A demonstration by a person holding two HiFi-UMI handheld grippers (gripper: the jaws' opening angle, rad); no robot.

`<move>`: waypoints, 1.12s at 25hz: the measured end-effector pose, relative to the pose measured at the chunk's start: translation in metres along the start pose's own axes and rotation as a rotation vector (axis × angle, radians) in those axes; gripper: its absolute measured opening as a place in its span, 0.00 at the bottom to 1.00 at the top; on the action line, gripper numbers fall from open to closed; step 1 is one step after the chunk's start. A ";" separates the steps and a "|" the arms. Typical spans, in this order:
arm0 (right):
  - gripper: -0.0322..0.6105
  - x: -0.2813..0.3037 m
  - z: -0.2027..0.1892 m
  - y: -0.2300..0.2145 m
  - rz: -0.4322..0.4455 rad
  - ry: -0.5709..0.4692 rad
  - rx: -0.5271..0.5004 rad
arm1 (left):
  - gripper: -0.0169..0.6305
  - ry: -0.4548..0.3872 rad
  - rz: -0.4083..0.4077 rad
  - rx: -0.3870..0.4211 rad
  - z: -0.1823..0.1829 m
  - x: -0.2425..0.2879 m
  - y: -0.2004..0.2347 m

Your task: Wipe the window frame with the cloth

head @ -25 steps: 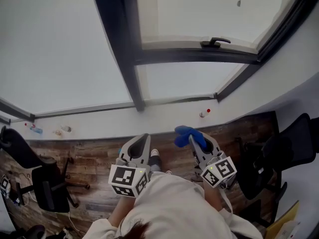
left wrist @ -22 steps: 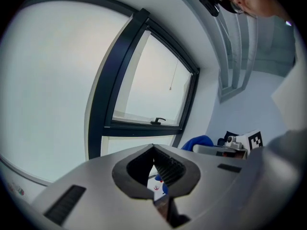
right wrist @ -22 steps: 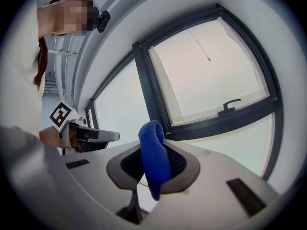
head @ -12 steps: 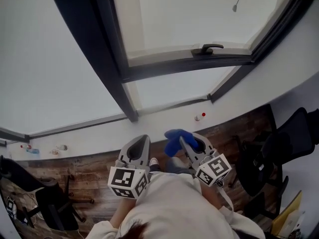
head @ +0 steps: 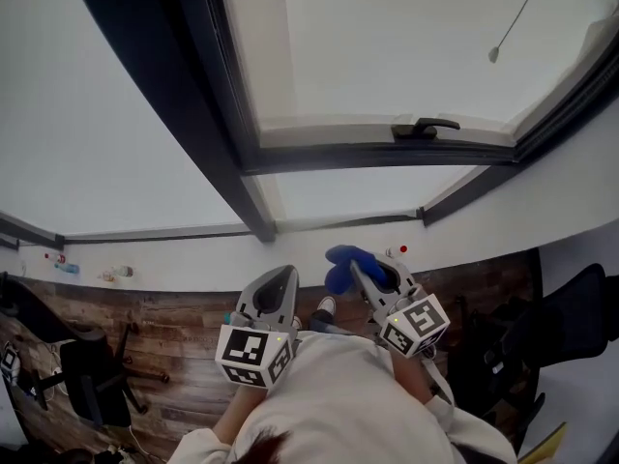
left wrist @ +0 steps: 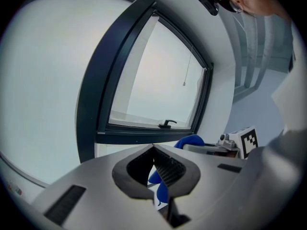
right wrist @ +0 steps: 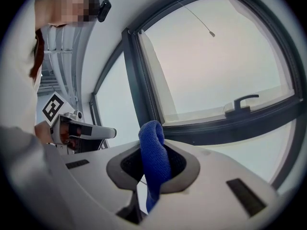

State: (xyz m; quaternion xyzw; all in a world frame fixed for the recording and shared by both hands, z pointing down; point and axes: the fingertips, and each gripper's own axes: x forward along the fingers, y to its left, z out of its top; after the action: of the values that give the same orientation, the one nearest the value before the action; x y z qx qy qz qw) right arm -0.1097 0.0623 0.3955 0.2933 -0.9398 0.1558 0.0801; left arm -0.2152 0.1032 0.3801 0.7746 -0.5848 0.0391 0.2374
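- R gripper (head: 371, 271): jaws clamped on blue cloth (head: 345, 261). A fold sticks up past the tips and a tail hangs below them (R gripper view, cloth (right wrist: 153, 156)).
- L gripper (head: 280, 276): jaws closed tip to tip, nothing pinched. A blue patch shows through the hollow behind the tips in L gripper view. Can't tell what it is, looks to be beyond the jaws.
- Both grippers are held low in front of the torso, side by side, L a bit apart from R.
- Cloth isn't on the frame (head: 224, 133) yet, there's a clear gap. No wipe contact, so the job reads as not started.
- Key relation: the frame lies ahead of and above the cloth tip. The nearest piece is the dark bar (head: 387, 154) under the handle (head: 426, 127). In R gripper view it sits just past the cloth, up and to the right (bar (right wrist: 225, 127)).
- Bar long axis runs L–R across the view. The mullion goes up-left from where it meets the sill (head: 319, 243).
- R is the working side: it has the cloth and lines up under the bar. L is nearer the mullion foot but has nothing to wipe with.
- My read of the next move: R reaches fwd/up, puts the cloth fold on the bar, then strokes along its axis.
- Risk: the handle stands proud of the bar, so the cloth could snag there.
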 end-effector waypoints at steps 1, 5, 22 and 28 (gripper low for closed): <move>0.12 0.002 0.002 -0.006 0.008 -0.001 -0.008 | 0.03 -0.001 -0.002 0.006 0.000 0.005 -0.004; 0.12 0.010 0.002 -0.027 0.023 0.005 -0.008 | 0.03 -0.015 0.010 -0.001 0.001 0.021 -0.013; 0.12 0.003 0.014 -0.068 -0.161 -0.028 -0.018 | 0.03 0.044 -0.132 0.044 0.014 0.064 -0.030; 0.12 0.074 0.046 -0.049 -0.098 -0.055 -0.051 | 0.03 0.045 -0.136 0.048 0.030 0.046 0.006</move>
State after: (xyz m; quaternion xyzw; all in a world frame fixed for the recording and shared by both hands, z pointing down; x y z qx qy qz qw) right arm -0.1448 -0.0300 0.3826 0.3411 -0.9298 0.1195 0.0693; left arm -0.2129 0.0482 0.3710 0.8169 -0.5243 0.0545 0.2340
